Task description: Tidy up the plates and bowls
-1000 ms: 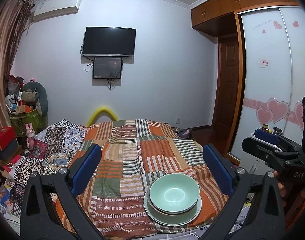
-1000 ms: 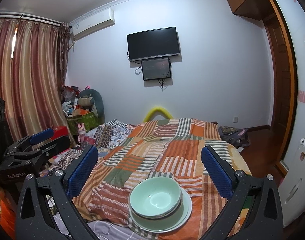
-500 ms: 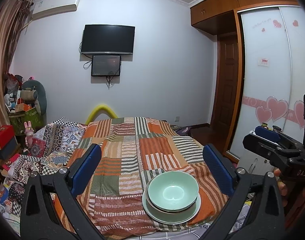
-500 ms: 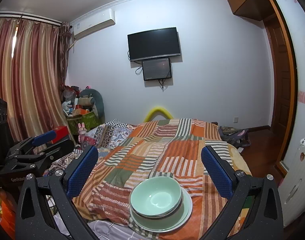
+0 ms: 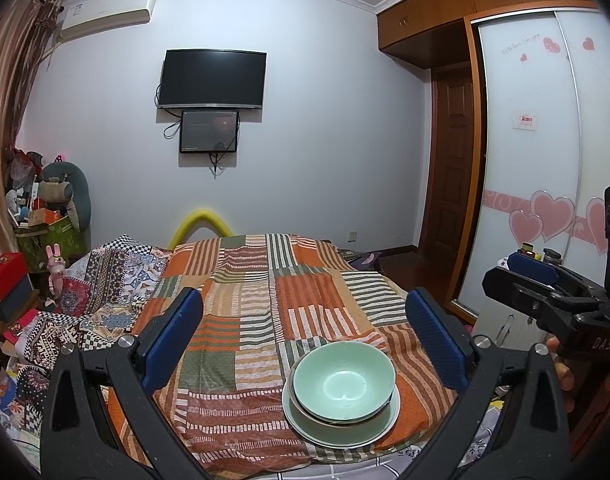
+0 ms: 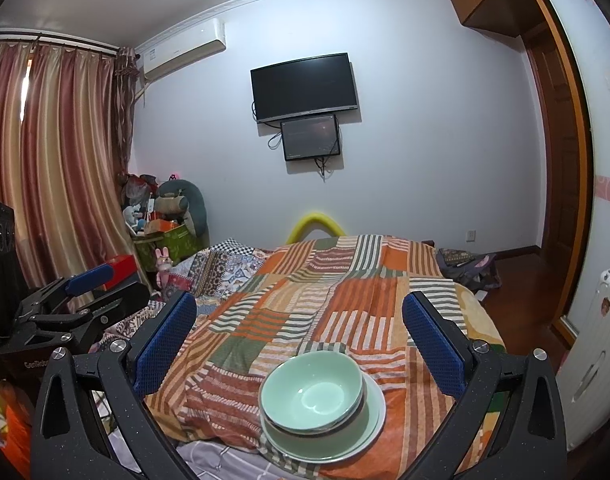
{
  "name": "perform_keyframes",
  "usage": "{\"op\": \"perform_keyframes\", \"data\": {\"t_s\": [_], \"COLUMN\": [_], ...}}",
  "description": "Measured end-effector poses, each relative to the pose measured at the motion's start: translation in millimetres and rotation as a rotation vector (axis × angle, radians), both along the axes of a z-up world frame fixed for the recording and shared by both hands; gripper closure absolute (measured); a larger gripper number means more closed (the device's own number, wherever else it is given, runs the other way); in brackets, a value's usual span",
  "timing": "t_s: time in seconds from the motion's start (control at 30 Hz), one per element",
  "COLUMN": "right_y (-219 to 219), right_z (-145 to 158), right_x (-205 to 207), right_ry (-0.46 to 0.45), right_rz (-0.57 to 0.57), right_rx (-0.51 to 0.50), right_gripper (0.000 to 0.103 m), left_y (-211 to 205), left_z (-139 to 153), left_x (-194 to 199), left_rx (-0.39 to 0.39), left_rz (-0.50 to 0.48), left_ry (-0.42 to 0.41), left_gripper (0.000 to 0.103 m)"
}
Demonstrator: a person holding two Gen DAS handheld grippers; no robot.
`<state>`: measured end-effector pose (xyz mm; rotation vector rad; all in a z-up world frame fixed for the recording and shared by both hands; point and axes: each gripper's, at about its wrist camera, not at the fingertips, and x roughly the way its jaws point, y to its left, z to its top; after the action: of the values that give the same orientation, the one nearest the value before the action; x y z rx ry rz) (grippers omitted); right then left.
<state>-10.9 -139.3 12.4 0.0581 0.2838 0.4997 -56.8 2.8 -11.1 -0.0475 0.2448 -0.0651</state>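
Green bowl (image 5: 344, 385) stacked on plate (image 5: 341, 432), perhaps over a second bowl, at the bed's (image 5: 241, 320) near edge; left tool (image 5: 305, 340) and right tool (image 6: 301, 340) both released, above it.

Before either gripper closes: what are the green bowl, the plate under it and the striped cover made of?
Green bowl: looks like glazed ceramic, pale celadon, with glossy highlights in the well and a darker rim edge; melamine cannot be ruled out.
Plate: same glossy pale green finish, probably the same ware.
Striped cover: woven fabric, matte, wrinkled and draped over the bed.
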Motion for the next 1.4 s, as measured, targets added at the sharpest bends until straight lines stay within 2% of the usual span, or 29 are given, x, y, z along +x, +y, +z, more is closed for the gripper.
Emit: {"op": "perform_keyframes", "data": {"t_s": [1.17,1.4], "right_y": [-3.0,-3.9], "right_z": [-1.1,-1.8], "right_x": [-0.2,0.1], "right_ry": [0.000,0.003], "right_rz": [-0.012,-0.012], "right_rx": [0.002,0.005], "right_gripper": [0.000,0.000], "left_y": [2.8,6.2], "left_z": [-0.8,-1.0], "left_x": [1.5,5.3], "left_rx": [-0.011,-0.034], "left_rz": [-0.023,-0.021], "left_ry": [0.003,0.012], "left_gripper": [0.000,0.000]}}
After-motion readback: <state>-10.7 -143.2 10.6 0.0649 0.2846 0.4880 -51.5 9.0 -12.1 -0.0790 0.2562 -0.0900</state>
